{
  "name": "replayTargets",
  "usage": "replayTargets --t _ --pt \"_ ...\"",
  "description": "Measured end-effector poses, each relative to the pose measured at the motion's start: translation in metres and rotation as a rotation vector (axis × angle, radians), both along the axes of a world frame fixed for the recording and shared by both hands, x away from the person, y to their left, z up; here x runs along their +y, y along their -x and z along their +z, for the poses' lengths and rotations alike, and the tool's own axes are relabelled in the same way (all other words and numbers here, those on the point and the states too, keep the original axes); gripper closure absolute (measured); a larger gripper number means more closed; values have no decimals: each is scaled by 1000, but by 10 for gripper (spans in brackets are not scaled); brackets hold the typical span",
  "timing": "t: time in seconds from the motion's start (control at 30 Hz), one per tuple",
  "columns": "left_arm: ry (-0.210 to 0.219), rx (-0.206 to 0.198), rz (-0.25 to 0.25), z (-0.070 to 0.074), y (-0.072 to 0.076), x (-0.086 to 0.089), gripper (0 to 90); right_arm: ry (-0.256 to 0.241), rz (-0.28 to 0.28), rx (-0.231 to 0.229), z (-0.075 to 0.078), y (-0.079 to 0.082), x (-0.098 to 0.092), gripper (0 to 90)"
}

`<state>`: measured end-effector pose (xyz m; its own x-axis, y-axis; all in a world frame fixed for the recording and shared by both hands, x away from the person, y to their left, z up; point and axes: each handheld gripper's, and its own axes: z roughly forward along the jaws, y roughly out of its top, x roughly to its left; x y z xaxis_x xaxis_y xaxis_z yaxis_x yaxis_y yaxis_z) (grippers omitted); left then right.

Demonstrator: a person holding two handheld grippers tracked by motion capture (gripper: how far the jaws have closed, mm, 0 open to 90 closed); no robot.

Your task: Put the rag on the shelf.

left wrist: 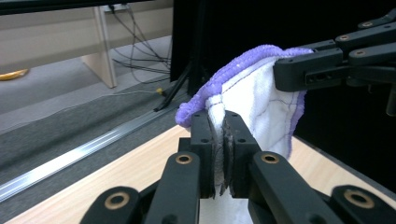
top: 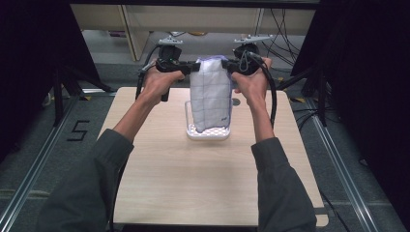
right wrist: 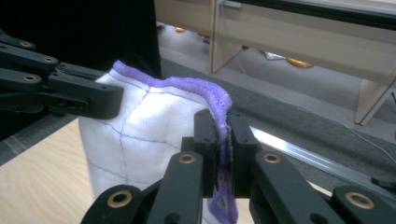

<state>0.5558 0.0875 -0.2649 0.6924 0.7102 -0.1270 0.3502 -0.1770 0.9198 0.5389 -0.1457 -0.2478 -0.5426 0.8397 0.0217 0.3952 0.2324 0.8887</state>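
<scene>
1. The left hand-held gripper [left wrist: 220, 140] has its jaws pressed together on the top edge of a white cloth [left wrist: 261, 105] with a purple hem, pinching one upper corner.
2. The right hand-held gripper [right wrist: 223, 140] is likewise clamped on the cloth's other upper corner, the purple hem running between its jaws.
3. Each gripper view shows the pinch up close and the other gripper's black jaws biting the far corner; the high view shows the jaws too small to judge.
4. The high view shows what the gripper views do not: the cloth [top: 210, 94] hangs full length between the two grippers, stretched at the top, its lower end reaching down into a white tray [top: 209, 134] on the wooden surface [top: 203, 179].
5. In the high view the left hand [top: 157, 82] and right hand [top: 251, 82] are raised at about equal height over the far half of the surface, either side of the cloth, forearms stretched forward in grey sleeves, black cables trailing from both grippers.
</scene>
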Motion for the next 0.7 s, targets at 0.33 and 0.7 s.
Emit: replayTargets --t 0.33,0.7 --pt "-37 17 43 -28 -32 -2 836 45 -38 54 -23 -33 11 850" --pt "-117 47 66 -60 -44 -9 836 106 -62 147 -55 -56 22 848"
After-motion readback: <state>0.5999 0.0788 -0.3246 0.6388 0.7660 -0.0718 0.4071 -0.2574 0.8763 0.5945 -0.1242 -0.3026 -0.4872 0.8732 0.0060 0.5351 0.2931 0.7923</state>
